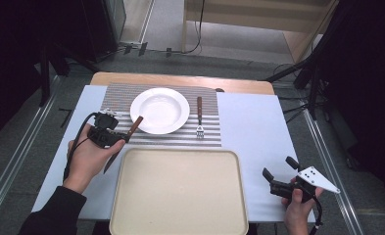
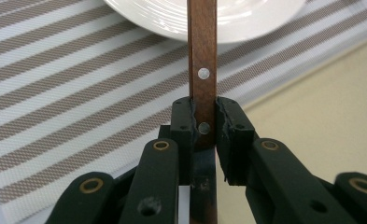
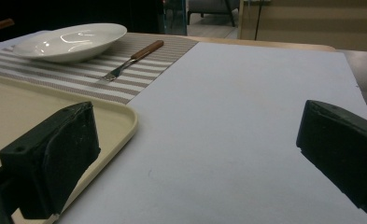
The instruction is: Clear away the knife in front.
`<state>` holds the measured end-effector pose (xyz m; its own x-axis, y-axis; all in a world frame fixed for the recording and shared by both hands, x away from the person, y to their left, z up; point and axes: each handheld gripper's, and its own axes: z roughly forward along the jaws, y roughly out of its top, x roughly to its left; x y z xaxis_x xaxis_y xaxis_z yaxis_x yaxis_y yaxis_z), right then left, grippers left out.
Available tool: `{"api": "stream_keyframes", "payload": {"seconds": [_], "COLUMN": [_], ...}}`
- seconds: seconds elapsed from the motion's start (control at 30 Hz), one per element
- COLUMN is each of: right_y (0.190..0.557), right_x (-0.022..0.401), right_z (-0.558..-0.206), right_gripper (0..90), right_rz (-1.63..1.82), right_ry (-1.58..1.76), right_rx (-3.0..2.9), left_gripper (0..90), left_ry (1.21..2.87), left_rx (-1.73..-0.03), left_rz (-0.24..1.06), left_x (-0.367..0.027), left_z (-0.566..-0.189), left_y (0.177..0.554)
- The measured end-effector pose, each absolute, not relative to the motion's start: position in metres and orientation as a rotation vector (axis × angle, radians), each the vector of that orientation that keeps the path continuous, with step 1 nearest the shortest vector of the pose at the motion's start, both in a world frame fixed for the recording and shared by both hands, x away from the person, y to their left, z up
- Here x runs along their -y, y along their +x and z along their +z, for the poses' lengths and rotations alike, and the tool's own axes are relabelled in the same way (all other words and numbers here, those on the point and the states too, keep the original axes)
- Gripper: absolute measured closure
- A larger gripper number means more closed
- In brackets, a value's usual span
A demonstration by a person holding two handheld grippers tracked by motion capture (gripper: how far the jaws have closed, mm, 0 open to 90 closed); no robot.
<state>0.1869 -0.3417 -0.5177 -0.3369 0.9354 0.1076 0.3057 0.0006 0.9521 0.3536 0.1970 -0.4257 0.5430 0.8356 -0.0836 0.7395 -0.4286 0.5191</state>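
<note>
One bare tray [image 1: 179, 191] — knife [image 1: 124, 142] clamped in left hand-held gripper [image 1: 112, 137].

The plate [image 1: 159, 110] is set on the placemat [image 1: 209, 134], flanked left by the knife [image 1: 131, 130], right by the fork [image 1: 199, 117], with the tray [image 1: 179, 196] before it.

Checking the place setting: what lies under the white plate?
The white plate rests on the striped placemat, which lies on the pale table cover. What the plate itself covers cannot be seen.
</note>
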Motion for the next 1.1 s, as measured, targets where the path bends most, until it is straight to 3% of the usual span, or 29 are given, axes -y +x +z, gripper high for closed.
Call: {"api": "stream_keyframes", "payload": {"seconds": [0.13,1.1], "right_y": [0.187,0.187], "right_x": [0.342,0.341], "right_z": [-0.518,-0.518], "right_gripper": [0.0,0.0], "right_rz": [1.354,1.35], "right_ry": [1.287,1.289], "right_rx": [-1.687,-1.693], "left_gripper": [77.0,76.9], "left_ry": [2.301,2.319], "left_rx": [-1.226,-1.18], "left_rz": [0.302,0.129], "left_x": [-0.191,-0.175], "left_z": [-0.427,-0.45], "left_y": [0.341,0.277]}}
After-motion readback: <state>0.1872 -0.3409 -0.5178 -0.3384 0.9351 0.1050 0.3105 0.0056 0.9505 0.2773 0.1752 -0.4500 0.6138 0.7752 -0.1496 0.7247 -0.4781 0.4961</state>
